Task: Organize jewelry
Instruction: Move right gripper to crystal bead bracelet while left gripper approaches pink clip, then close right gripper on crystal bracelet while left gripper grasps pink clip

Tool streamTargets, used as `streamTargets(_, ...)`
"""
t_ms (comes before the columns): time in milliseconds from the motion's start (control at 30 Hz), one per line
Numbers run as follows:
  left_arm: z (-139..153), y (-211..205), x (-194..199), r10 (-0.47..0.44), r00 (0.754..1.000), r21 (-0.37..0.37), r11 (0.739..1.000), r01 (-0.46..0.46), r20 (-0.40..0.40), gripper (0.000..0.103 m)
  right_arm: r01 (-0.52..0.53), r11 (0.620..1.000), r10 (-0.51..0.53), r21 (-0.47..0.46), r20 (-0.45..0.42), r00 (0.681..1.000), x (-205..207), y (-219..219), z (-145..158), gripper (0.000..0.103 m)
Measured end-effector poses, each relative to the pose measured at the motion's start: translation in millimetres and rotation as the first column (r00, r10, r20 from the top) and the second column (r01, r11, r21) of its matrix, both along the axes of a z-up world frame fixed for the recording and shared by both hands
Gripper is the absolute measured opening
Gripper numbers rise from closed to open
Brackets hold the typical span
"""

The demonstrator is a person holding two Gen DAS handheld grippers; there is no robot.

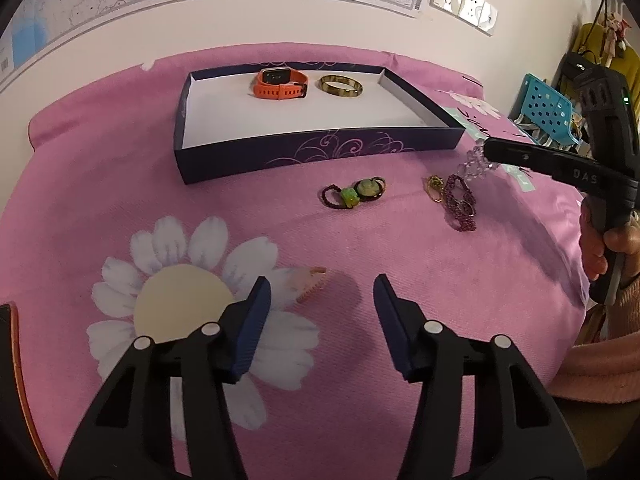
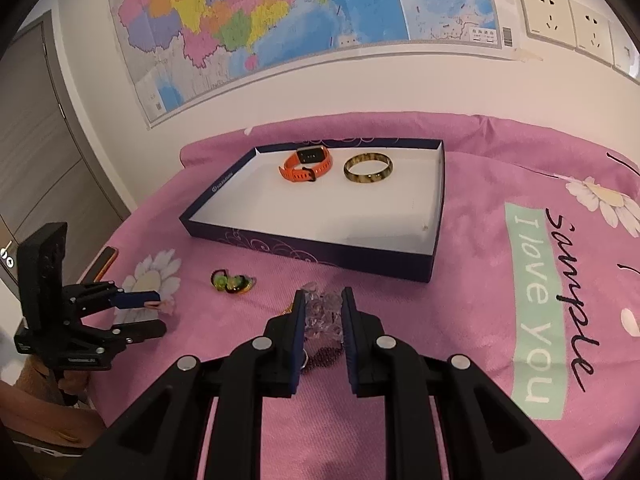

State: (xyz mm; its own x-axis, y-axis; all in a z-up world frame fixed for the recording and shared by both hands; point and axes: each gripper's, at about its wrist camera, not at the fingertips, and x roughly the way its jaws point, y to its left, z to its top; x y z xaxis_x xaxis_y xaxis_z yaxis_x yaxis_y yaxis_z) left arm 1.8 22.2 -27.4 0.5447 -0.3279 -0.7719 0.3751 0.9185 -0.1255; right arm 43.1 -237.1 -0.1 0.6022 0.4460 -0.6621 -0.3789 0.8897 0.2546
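My left gripper [image 1: 320, 280] stands open low over the pink cloth. A small pink hair comb [image 1: 310, 285] lies between its fingers, close to the left one and not pinched. My right gripper [image 2: 323, 304] is shut on a clear crystal bead bracelet [image 2: 322, 314], which hangs from its tip [image 1: 476, 164] above the cloth. A green-bead hair tie [image 1: 352, 194], a gold ring [image 1: 434, 189] and a purple bead bracelet [image 1: 460, 204] lie on the cloth in front of the dark blue box [image 1: 320, 148]. An orange watch [image 1: 280, 84] and a mottled bangle [image 1: 341, 87] rest inside the box.
The pink flowered cloth [image 1: 400, 340] covers the table up to the wall with a map [image 2: 280, 20]. A phone [image 2: 105, 262] lies at the left edge. A blue basket [image 1: 548, 112] stands at the far right. A hand [image 1: 598, 248] holds the right gripper's handle.
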Motion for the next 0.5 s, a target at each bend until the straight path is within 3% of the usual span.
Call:
streamTargets(233, -2, 4, 4, 0.009, 1.000, -0.013, 1.000, -0.009, -0.018, 0.028, -0.004, 1.000, 0.003, 0.028, 0.028, 1.000, 0, -1, 12, 0.016)
streamTargets(300, -2, 4, 5, 0.014, 1.000, -0.011, 1.000, -0.015, -0.021, 0.017, -0.009, 0.999, 0.008, 0.031, 0.039, 0.999, 0, 0, 16, 0.016)
streamTargets(500, -1, 3, 5, 0.013, 1.000, -0.004, 1.000, -0.013, -0.011, 0.016, -0.022, 0.999, 0.020, 0.035, 0.046, 0.999, 2, 4, 21, 0.016)
